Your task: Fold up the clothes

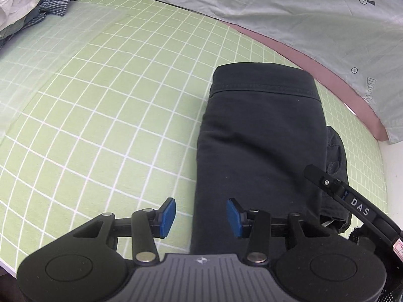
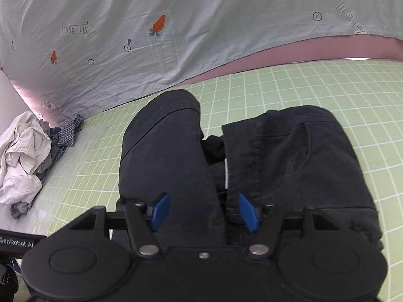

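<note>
Dark trousers [image 1: 262, 136] lie folded lengthwise on the green grid mat [image 1: 105, 95]. In the right wrist view the trousers [image 2: 297, 156] show a folded leg on the left and the waistband part on the right. My left gripper [image 1: 201, 217] is open, its blue pads [image 1: 167, 217] straddling the near left edge of the trousers just above the cloth. My right gripper [image 2: 202, 212] is open over the near end of the trousers, holding nothing. Part of the right gripper's body [image 1: 352, 201] shows at the right of the left wrist view.
A pile of unfolded clothes [image 2: 27, 156], white and checked, lies at the far left of the mat [image 2: 302, 88]; it also shows in the left wrist view [image 1: 37, 5]. A pale sheet with carrot prints [image 2: 161, 25] hangs behind, above a pink strip.
</note>
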`<control>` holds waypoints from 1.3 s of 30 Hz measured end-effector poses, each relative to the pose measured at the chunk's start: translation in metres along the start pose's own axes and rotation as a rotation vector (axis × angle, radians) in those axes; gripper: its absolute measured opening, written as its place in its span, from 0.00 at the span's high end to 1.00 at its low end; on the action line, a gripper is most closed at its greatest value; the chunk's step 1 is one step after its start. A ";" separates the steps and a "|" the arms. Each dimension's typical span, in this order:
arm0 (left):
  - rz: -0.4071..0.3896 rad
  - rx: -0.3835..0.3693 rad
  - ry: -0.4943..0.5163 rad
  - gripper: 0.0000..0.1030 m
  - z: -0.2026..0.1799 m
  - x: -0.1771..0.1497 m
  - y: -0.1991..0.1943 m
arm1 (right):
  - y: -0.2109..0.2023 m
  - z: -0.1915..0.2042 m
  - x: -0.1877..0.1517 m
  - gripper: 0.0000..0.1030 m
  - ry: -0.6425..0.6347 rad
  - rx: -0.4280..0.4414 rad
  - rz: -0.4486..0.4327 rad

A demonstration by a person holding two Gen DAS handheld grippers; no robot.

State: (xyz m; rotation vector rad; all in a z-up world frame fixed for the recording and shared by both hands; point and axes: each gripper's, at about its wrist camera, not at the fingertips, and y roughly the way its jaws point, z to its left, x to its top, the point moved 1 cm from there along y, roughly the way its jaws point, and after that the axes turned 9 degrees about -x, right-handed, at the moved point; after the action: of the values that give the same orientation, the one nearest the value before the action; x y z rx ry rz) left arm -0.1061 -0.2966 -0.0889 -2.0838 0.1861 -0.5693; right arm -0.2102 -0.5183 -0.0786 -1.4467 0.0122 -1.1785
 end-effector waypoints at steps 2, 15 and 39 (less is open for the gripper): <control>0.004 -0.007 0.008 0.55 0.008 0.003 -0.003 | 0.008 0.006 -0.003 0.53 -0.008 -0.017 0.006; -0.031 -0.046 0.056 0.55 -0.002 0.017 -0.001 | -0.024 -0.010 0.005 0.94 0.082 0.075 -0.098; 0.005 0.007 0.161 0.17 -0.095 0.030 0.092 | 0.009 -0.180 0.027 0.25 0.270 -0.067 0.008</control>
State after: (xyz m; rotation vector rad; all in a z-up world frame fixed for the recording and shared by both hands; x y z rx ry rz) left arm -0.1156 -0.4296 -0.1129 -2.0301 0.2815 -0.7344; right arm -0.3064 -0.6699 -0.1084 -1.3342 0.2464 -1.3703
